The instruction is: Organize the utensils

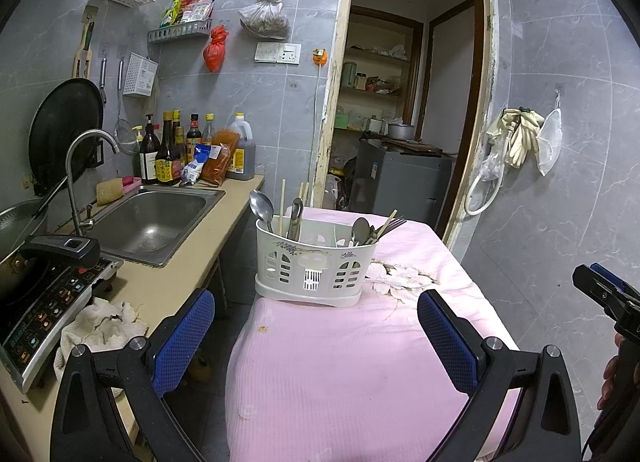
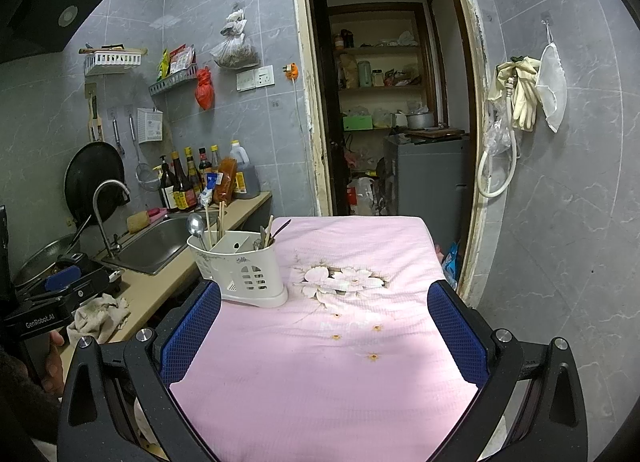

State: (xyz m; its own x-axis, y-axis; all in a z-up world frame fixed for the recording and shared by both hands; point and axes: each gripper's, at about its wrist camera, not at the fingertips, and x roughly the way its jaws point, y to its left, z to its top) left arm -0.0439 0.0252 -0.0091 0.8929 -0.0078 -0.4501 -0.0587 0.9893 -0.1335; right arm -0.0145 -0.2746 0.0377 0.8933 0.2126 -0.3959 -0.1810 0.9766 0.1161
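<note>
The cream plastic utensil caddy (image 1: 314, 262) stands on the pink-clothed bench (image 1: 344, 374) at frame centre, holding metal spoons (image 1: 262, 207), a fork and wooden chopsticks (image 1: 283, 205). The left gripper (image 1: 316, 326) and right gripper (image 2: 324, 322) hover with fingers apart, empty.

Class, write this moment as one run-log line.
left gripper: open, empty | right gripper: open, empty | utensil caddy: upright on pink cloth, holding spoons, chopsticks, fork | contact: none
</note>
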